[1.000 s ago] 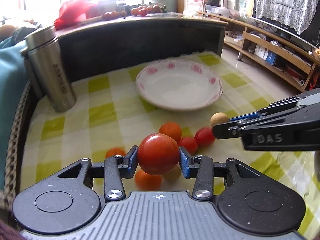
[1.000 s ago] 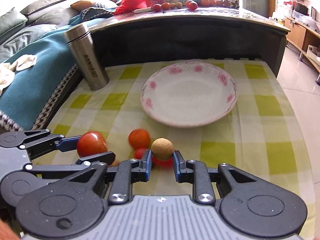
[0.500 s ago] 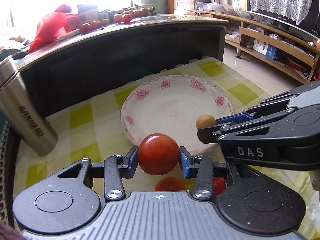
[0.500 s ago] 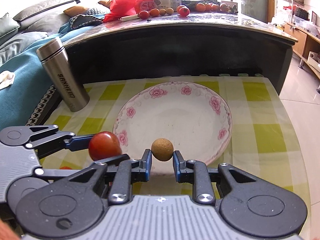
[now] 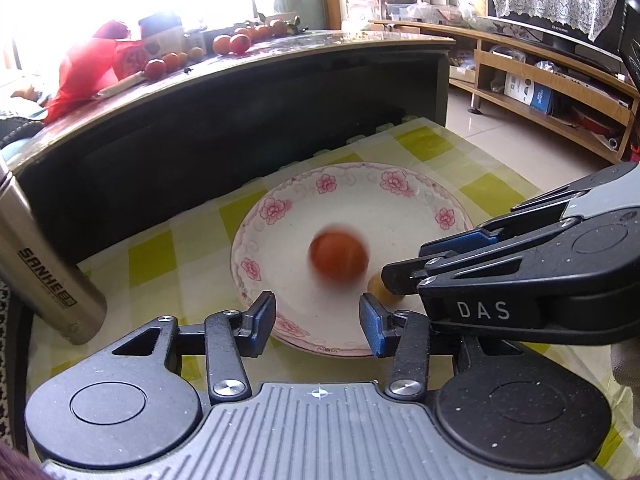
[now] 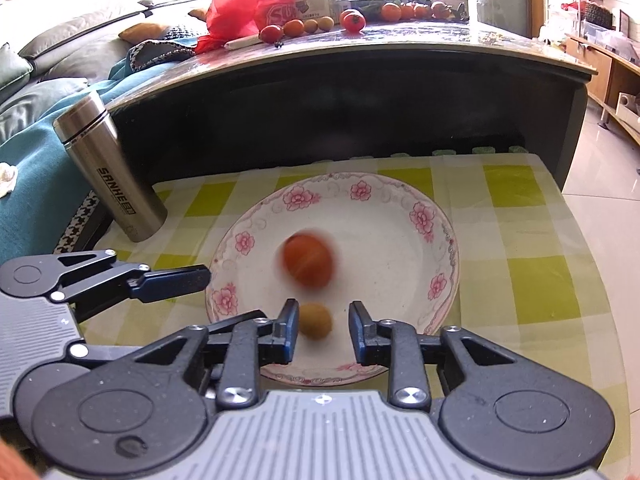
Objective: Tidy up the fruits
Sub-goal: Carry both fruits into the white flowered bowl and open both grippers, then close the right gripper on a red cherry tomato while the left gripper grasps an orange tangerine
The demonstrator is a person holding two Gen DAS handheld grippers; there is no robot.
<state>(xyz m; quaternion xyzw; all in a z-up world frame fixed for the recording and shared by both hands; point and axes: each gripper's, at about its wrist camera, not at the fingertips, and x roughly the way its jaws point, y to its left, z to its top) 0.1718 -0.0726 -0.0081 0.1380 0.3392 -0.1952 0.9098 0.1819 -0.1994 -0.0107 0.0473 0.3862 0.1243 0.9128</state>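
Hovering at lower frame, both left tongs (image 5: 318, 312) and right tongs (image 6: 323, 326) gape empty; tomato (image 5: 338, 257) and brown fruit (image 6: 315, 320) lie just ahead in plate (image 6: 400, 196).

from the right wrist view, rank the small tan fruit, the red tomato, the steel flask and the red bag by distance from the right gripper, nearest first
1. Small tan fruit, between the open fingers of the right gripper, on the plate's near side.
2. Red tomato, blurred, mid-plate.
3. Steel flask, far left on the cloth.
4. Red bag, on the dark counter behind.
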